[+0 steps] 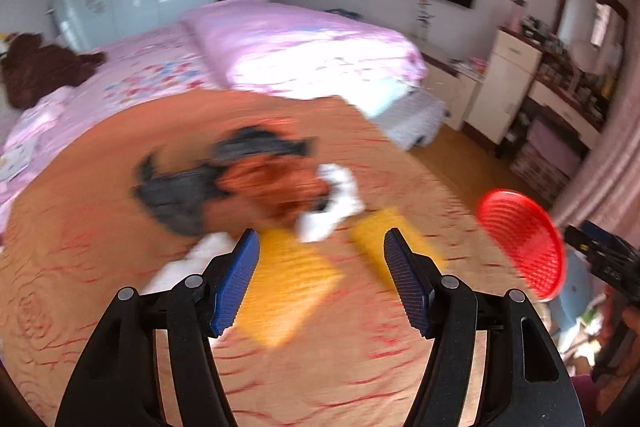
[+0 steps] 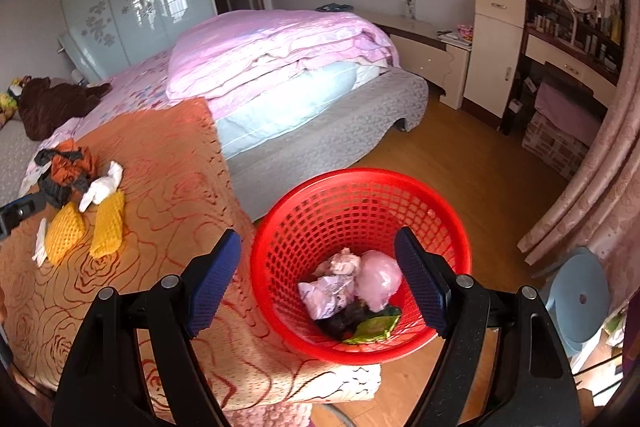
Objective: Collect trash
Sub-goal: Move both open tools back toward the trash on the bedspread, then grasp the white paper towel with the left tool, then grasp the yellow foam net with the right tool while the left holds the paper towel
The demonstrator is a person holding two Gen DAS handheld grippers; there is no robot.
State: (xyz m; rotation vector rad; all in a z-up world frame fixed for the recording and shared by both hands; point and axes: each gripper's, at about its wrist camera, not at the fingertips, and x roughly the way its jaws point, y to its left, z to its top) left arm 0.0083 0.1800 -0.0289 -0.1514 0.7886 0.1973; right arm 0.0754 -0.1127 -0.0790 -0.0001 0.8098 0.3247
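No text, brand or number can be read in either view; the print on the crumpled wrapper (image 2: 326,293) in the red basket (image 2: 288,227) is too small to read

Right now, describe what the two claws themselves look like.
Both match. The left claw and the right claw each have glossy black plastic arms with slotted cut-outs and round silver pivot pins. Each finger carries a flat blue pad with a fine grid texture. No cables, markings or sleeves show.

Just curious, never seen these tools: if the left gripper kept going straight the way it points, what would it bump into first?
Probably a yellow foam net lying on the orange blanket, seen between the left gripper's open jaws. The picture is blurred, so depth is uncertain.
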